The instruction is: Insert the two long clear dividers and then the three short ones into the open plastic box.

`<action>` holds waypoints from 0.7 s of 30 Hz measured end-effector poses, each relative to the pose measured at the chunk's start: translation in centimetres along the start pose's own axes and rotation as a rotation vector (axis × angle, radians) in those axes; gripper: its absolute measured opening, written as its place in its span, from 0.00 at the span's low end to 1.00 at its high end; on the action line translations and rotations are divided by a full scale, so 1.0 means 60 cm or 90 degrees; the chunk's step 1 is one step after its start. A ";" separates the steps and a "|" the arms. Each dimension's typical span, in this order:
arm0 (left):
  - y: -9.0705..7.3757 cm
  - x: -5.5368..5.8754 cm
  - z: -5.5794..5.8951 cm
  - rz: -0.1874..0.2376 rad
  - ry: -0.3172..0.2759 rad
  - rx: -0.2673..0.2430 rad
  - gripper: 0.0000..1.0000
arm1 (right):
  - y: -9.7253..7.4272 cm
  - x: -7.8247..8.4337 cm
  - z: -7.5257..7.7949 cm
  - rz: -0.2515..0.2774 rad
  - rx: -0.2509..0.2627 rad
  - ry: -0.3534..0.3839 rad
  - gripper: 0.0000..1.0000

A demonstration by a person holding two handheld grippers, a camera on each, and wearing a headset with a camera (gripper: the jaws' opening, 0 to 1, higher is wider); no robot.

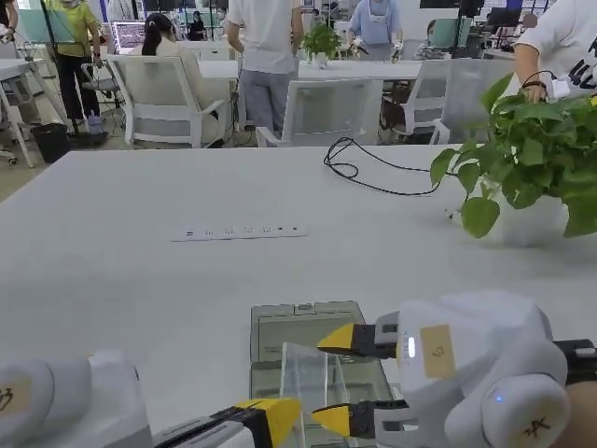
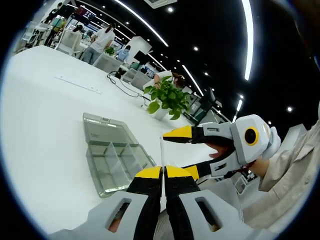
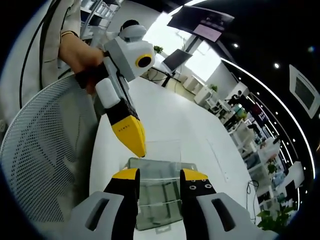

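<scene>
**A:** Where's the divider?

**B:** The divider [image 1: 312, 373] is upright over the box [image 1: 289, 327]. The left gripper [image 2: 163, 170] is clenched on its lower edge. The right gripper [image 1: 334, 378] is spread wide with one jaw on either side of the sheet; I can't tell if it touches.

**A:** Anything in the way?

**B:** The box has partitions inside, so its floor is split into cells. Both grippers crowd together just above it. Farther off, a power strip [image 1: 240, 231] lies flat mid-table, and a black cable [image 1: 368, 168] loops behind it. A plant [image 1: 532, 159] stands on the right, leaves hanging toward the middle. All three are well apart from the box.

**A:** Edges? Room?

**B:** There is bare table [image 1: 112, 271] to the left of the box and beyond it. The near side is tighter: the box sits close to the near table edge, and a mesh chair [image 3: 45, 165] is just beside that edge. People [image 1: 266, 56] stand past the far edge.
</scene>
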State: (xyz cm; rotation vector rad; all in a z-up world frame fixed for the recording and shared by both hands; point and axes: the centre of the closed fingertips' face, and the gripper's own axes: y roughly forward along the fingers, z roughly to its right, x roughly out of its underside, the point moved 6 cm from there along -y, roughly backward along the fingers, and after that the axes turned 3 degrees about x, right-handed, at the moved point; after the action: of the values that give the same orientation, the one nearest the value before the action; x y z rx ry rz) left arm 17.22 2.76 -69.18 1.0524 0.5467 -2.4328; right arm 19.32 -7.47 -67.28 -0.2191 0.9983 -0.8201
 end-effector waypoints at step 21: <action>-0.014 0.014 -0.012 -0.088 0.176 -0.051 0.00 | -0.012 -0.014 0.006 0.035 -0.032 0.131 0.38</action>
State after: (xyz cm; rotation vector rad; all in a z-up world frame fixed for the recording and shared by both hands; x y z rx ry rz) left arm 16.67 3.66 -70.10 1.3665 0.8255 -2.3717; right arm 19.00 -7.45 -66.19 -0.1517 1.2144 -0.7783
